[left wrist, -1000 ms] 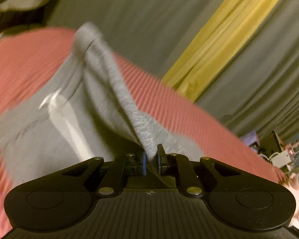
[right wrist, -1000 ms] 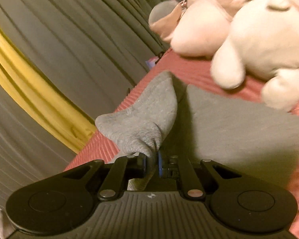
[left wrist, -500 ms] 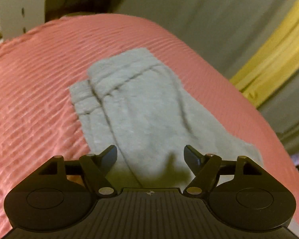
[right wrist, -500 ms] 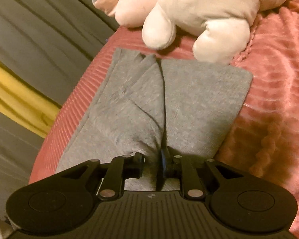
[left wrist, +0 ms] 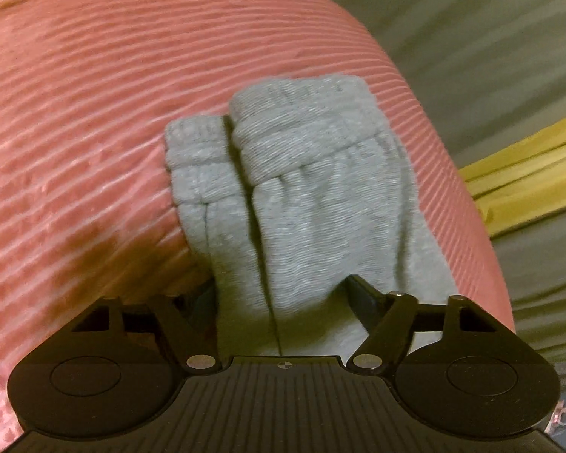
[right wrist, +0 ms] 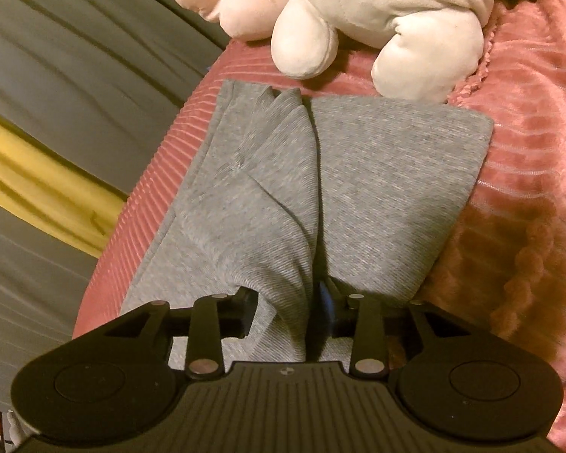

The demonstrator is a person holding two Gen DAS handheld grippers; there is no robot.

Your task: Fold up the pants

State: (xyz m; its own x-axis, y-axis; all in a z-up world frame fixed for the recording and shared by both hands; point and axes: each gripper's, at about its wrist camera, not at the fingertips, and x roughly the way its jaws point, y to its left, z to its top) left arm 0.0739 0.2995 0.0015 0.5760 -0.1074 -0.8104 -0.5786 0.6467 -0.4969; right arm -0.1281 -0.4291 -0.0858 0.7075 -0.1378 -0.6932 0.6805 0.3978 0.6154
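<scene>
the grey pants [left wrist: 313, 204] lie folded over on the pink bed [left wrist: 94, 132], near its edge, so i judge the main fold done; squaring the layers may be left. my left tongs [left wrist: 279, 302] stand wide with cloth between them, not pressed, and are closing. my right tongs [right wrist: 286, 309] are partly apart and opening, a fold between them, seemingly released. only the left view shows the waistband [left wrist: 302, 139]; only the right shows the plush toy [right wrist: 377, 11].
</scene>
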